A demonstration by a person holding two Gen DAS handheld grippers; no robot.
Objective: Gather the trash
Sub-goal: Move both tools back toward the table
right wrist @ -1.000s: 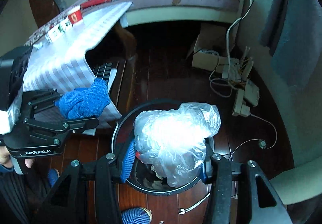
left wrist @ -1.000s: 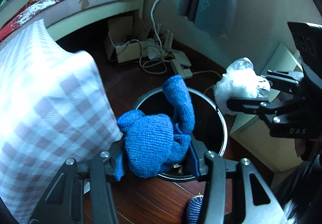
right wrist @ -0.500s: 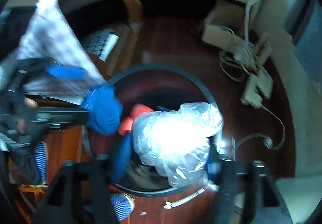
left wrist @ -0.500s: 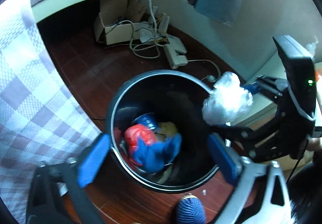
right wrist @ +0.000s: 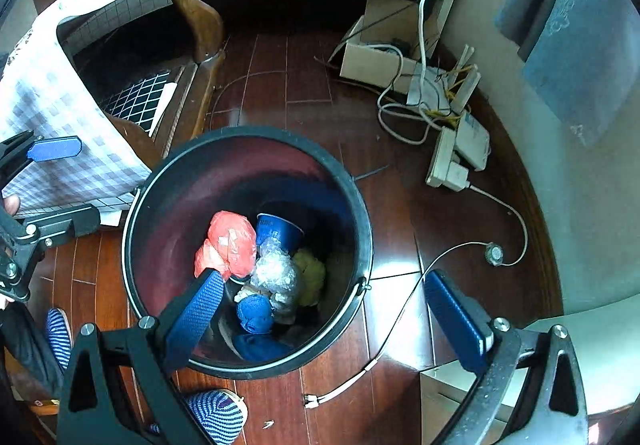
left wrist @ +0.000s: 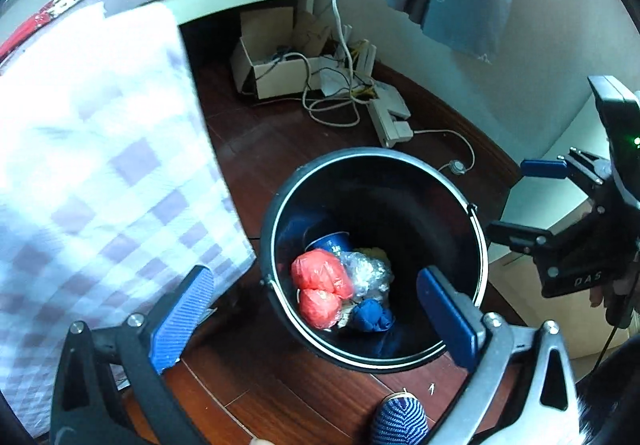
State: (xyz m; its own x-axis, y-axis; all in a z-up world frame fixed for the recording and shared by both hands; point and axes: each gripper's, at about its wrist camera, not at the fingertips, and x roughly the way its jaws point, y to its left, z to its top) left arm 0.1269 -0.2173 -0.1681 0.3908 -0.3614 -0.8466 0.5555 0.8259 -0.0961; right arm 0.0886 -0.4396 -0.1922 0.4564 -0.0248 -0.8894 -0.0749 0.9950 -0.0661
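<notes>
Above the black bin (left wrist: pixel 478 245): left claw (left wrist: pixel 316 309) and right claw (right wrist: pixel 332 309), both spread apart and empty. Inside the bin: blue cloth (right wrist: pixel 255 314), clear plastic wad (right wrist: pixel 276 271), red bags (left wrist: pixel 322 287). Drop step apparently complete; next, locating further trash.

Black bin (right wrist: pixel 360 205); red bags (right wrist: pixel 230 241); lilac-checked cloth (left wrist: pixel 100 165); blue-padded tongs (left wrist: pixel 316 321)

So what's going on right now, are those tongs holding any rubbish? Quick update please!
Left tongs open, empty. Right tongs open, empty. Blue cloth and clear plastic bag lie in the black bin. Nothing blocking the bin mouth.
</notes>
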